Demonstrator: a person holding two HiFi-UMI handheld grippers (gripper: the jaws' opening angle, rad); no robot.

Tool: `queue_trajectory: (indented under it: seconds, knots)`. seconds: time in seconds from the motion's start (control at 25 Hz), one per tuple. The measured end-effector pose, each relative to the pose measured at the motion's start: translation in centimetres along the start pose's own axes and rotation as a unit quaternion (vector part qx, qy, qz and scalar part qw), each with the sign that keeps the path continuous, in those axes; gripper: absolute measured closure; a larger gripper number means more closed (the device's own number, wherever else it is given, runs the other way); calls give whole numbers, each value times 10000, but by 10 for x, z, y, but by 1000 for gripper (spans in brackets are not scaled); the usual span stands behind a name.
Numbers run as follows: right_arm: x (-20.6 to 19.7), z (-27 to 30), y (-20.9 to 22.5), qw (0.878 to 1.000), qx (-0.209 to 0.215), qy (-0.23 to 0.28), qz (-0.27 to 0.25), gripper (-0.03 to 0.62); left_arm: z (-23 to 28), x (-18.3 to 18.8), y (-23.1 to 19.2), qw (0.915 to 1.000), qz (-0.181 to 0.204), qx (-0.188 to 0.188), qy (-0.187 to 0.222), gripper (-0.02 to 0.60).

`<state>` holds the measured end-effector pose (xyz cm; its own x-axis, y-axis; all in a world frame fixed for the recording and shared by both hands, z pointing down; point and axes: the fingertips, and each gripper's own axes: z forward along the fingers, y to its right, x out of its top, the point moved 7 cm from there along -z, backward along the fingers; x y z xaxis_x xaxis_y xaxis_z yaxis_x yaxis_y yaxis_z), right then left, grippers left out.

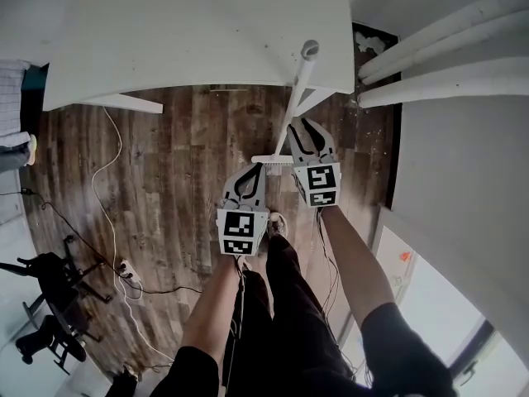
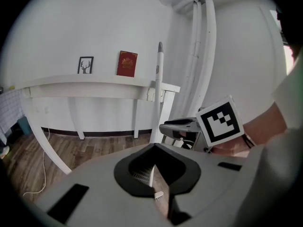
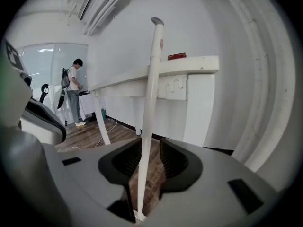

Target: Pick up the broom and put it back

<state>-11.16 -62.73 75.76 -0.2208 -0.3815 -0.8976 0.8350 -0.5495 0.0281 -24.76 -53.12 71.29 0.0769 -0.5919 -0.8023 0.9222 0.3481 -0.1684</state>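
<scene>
A white broom (image 1: pixel 296 98) stands nearly upright on the wood floor, its handle top resting against the edge of the white table (image 1: pixel 207 31). Its head (image 1: pixel 266 160) lies low by the grippers. My right gripper (image 1: pixel 301 126) is open, one jaw on each side of the handle (image 3: pixel 150 93), and neither pad presses on it. My left gripper (image 1: pixel 257 167) is shut, tips together and holding nothing, just left of and nearer me than the broom head. In the left gripper view the handle (image 2: pixel 157 98) rises beyond my jaws, with bristles showing low between them.
A white cable (image 1: pixel 107 180) and a power strip (image 1: pixel 126 269) lie on the floor at left, near a black stand (image 1: pixel 50 296). White pipes (image 1: pixel 438 48) run along the right wall. A person (image 3: pixel 73 91) stands far off. A framed picture (image 2: pixel 85 65) and red book (image 2: pixel 127 63) stand on the table.
</scene>
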Motion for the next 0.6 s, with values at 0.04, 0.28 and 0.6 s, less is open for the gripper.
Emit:
queue_trajectory:
  seconds: [0.04,0.28,0.6]
  knots:
    - [1,-10,0,9999,-97,22,72,461,-5,0,1,10000,-26,16,-18,581]
    - [20,-94,-17,9966,-257,313,722,545,-41,15,15,9996,-204,130,162,581]
    - [71,-204,-90,9938,-189,834,710,572,-124,33,64,9986,-33,-52,524,581]
